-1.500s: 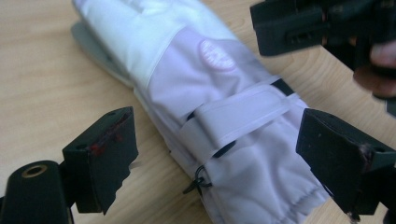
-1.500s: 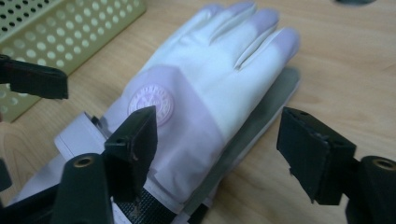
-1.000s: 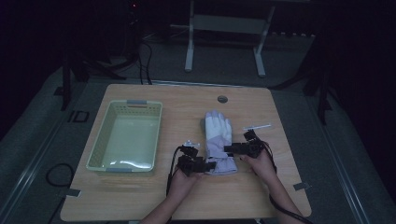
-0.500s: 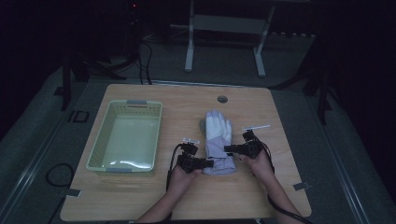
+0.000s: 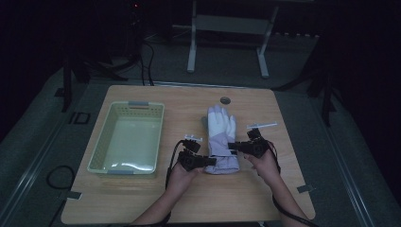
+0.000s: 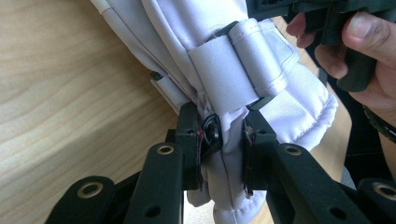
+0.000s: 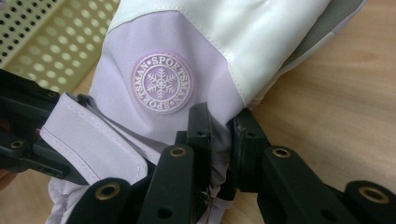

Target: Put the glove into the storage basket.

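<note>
Your left tongs (image 6: 219, 140) and right tongs (image 7: 219, 128) each pinch the ski glove (image 5: 221, 137) cuff; carrying it to the basket (image 5: 126, 142) remains.

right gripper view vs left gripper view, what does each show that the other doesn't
Right gripper view alone: the round snowflake badge reading SPORTSMAN on the glove, and a corner of the perforated basket.

Left gripper view alone: the glove's wrist strap, and the other hand gripping its tool.

Both: the pale lilac and white glove on the wooden table, its fabric pinched between that view's own black jaws, so the right gripper and the left gripper are each shut on it.
</note>
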Available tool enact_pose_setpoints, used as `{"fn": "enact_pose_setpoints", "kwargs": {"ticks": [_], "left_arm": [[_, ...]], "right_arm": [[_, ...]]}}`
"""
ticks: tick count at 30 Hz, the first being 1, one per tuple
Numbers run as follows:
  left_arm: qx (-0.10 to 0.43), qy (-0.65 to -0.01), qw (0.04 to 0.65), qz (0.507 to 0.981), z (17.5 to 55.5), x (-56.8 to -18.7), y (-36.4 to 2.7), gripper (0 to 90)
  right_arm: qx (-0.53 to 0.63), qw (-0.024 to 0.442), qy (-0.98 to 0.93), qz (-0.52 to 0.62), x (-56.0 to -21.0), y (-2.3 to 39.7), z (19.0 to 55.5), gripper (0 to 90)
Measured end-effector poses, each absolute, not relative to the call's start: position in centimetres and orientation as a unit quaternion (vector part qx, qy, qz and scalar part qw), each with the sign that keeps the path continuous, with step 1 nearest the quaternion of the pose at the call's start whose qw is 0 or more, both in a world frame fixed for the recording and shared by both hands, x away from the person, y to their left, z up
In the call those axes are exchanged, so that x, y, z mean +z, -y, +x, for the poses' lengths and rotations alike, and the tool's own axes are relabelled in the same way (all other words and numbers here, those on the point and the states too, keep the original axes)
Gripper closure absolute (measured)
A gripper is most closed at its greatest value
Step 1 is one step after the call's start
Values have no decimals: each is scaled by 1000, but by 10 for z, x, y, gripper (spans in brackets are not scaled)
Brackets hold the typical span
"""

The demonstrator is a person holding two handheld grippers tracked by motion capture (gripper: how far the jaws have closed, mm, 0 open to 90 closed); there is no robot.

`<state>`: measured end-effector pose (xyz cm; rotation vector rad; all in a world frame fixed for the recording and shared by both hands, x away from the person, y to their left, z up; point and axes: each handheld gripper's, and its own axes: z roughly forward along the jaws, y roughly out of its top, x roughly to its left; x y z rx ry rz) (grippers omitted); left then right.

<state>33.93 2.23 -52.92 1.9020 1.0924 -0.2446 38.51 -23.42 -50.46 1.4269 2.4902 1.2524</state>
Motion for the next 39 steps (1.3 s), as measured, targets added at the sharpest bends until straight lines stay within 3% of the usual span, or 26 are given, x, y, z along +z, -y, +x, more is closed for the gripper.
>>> {"fn": "enact_pose_setpoints", "kwargs": {"ticks": [21,39], "left_arm": [[-68,-401,451,794,333,-476,-50,736],[-48,-391,443,805,329,-444,-92,736]], "right_arm": [[432,24,-796,424,-459,214,375,798],[444,22,-802,398,-430,167,376,800]]}}
